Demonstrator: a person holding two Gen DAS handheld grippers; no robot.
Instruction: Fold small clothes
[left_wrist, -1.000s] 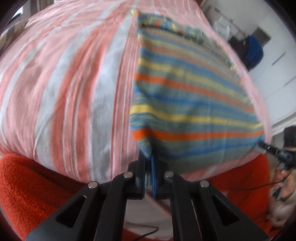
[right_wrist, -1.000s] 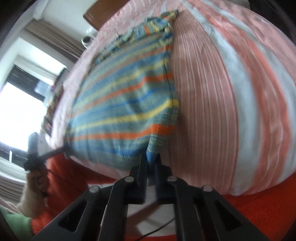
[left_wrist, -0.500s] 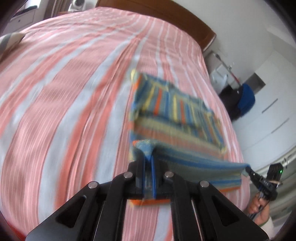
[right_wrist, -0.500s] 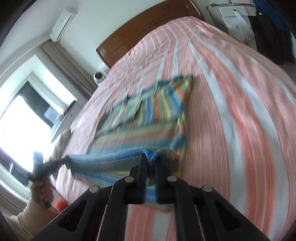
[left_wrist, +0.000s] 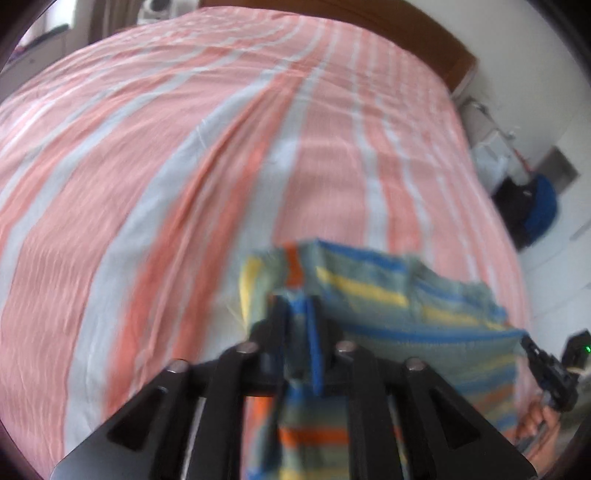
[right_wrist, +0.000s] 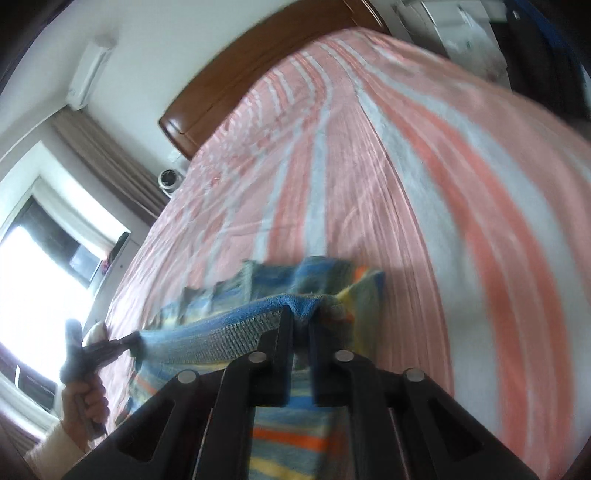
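**Both grippers clamped on one edge of the striped garment**

Your left gripper has its fingers pressed together on a corner of the striped knit garment; blue fabric is bunched between the pads. Your right gripper is likewise pinching the opposite corner of the same edge, a blue hem wedged between its fingers.

The held edge runs taut between your two grippers. In the left wrist view the right gripper shows at the far right with cloth at its tip. In the right wrist view the left gripper shows at the far left, your hand around its handle.

The garment sits over the bed, near the bed's foot edge, on the pink-and-white striped cover. More layers lie bunched beyond the held edge; striped cloth also hangs below the fingers. Motion blur hides how the layers stack.

Wooden headboard at the bed's far end. Window off the bed's left side.
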